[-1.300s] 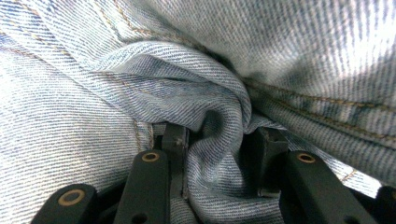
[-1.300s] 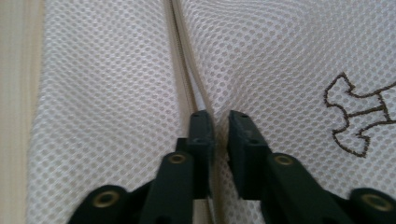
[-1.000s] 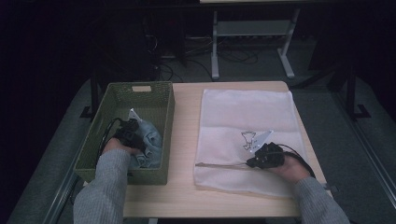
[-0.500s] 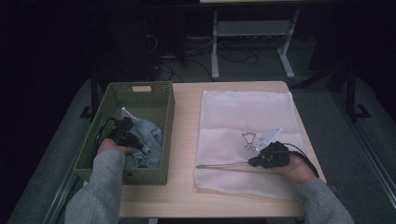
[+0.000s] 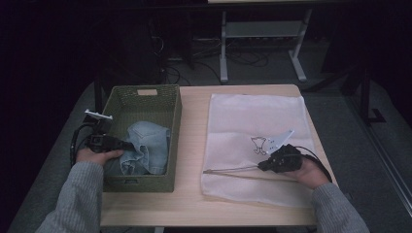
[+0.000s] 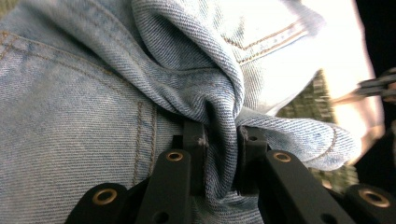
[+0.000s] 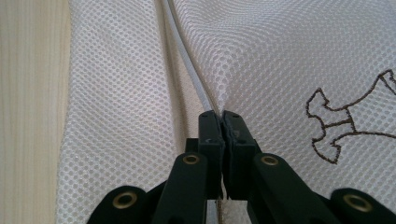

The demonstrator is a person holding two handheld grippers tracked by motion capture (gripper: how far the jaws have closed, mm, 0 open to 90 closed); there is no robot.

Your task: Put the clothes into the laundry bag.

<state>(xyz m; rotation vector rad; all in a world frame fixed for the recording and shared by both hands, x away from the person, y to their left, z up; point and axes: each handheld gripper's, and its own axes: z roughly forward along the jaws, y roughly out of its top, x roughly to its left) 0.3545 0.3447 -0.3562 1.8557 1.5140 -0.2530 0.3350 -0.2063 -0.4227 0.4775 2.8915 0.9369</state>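
Observation:
Light-blue jeans (image 5: 145,145) lie bunched in the green woven basket (image 5: 141,90) at the table's left. My left gripper (image 5: 124,144) reaches in from the basket's left side. Its jaws have just been closing and now pinch a thick fold of denim (image 6: 93,93) between the fingertips (image 6: 222,135). A white mesh bag (image 5: 252,116) lies flat on the table's right half. My right gripper (image 5: 262,166) is shut on the bag's near edge (image 7: 220,114), beside the zipper line (image 7: 187,60).
A dark embroidered figure (image 5: 257,144) marks the bag near the right gripper. Bare wooden table (image 5: 189,204) runs between basket and bag. The basket's green wall (image 6: 303,107) shows behind the denim. Desk legs and cables (image 5: 223,58) stand on the floor beyond the table.
My left hand has drawn back to the left and risen, and the denim has bunched up higher in the basket with it. The right hand has stayed in place on the bag.

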